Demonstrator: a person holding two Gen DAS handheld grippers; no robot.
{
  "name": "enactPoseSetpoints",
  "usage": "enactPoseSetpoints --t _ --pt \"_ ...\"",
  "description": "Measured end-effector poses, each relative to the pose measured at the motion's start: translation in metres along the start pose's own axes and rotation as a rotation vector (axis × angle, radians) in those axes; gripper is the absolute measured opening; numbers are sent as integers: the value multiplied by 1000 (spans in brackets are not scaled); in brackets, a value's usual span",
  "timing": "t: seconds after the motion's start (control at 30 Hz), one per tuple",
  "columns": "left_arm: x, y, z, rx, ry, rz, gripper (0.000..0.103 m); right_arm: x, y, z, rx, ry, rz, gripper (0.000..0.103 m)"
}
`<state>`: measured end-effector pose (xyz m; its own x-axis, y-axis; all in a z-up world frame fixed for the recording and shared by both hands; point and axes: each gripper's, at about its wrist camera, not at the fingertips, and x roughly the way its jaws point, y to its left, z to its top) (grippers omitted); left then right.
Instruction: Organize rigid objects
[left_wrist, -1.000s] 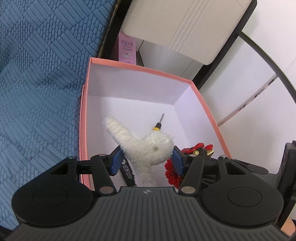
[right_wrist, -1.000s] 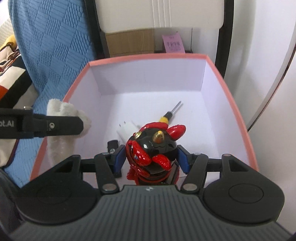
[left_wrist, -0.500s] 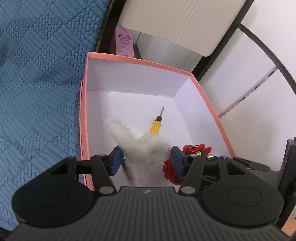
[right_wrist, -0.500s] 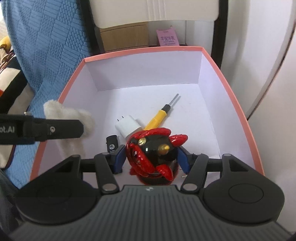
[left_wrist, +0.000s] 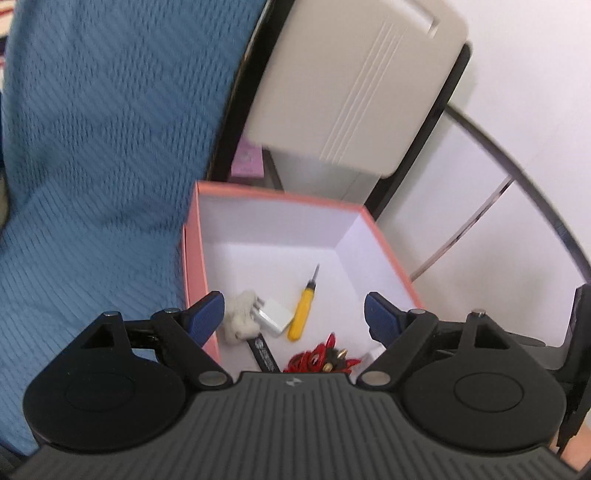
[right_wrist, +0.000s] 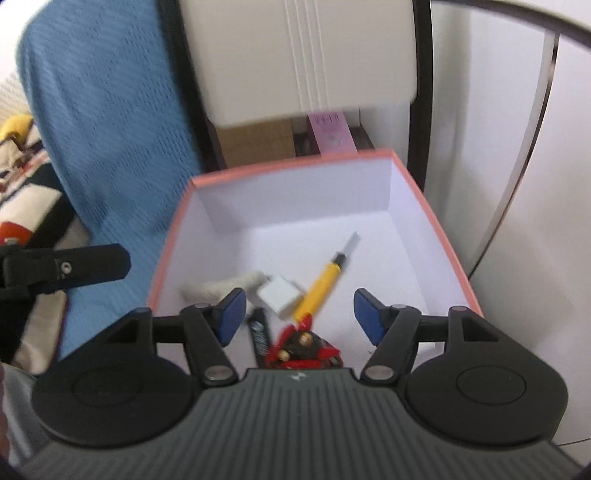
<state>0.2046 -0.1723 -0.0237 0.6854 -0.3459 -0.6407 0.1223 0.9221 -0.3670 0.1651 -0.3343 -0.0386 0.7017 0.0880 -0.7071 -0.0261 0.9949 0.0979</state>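
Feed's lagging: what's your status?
Left tool open, right tool open, both empty. Plush, figurine, screwdriver, charger in box. Nothing blocking.

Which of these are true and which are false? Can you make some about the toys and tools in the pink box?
1. The yellow screwdriver lies inside the pink box. True.
2. The right gripper is squeezing the red and black figurine. False: its jaws are wide open and the figurine sits in the box below them.
3. The white charger plug lies between the fluffy white toy and the screwdriver. True.
4. The left gripper holds the fluffy white toy. False: it is open and holds nothing; the toy lies in the box.
5. The box has a lid on. False: it is open.
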Motion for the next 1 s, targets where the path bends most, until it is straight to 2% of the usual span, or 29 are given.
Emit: enactPoseSetpoints --t 0.2,0.4,0.8,1.0 --pt "-53 -4 9 18 -89 -20 86 -49 23 9 -14 -86 13 67" --pt "-97 -5 4 35 -139 -30 86 -84 46 6 -47 -134 6 67" --pt "-154 2 -32 69 -155 -28 86 -135 76 -39 -38 -153 -20 67" --pt "-177 1 -41 120 -168 -3 89 -148 81 -55 -21 -159 -42 67"
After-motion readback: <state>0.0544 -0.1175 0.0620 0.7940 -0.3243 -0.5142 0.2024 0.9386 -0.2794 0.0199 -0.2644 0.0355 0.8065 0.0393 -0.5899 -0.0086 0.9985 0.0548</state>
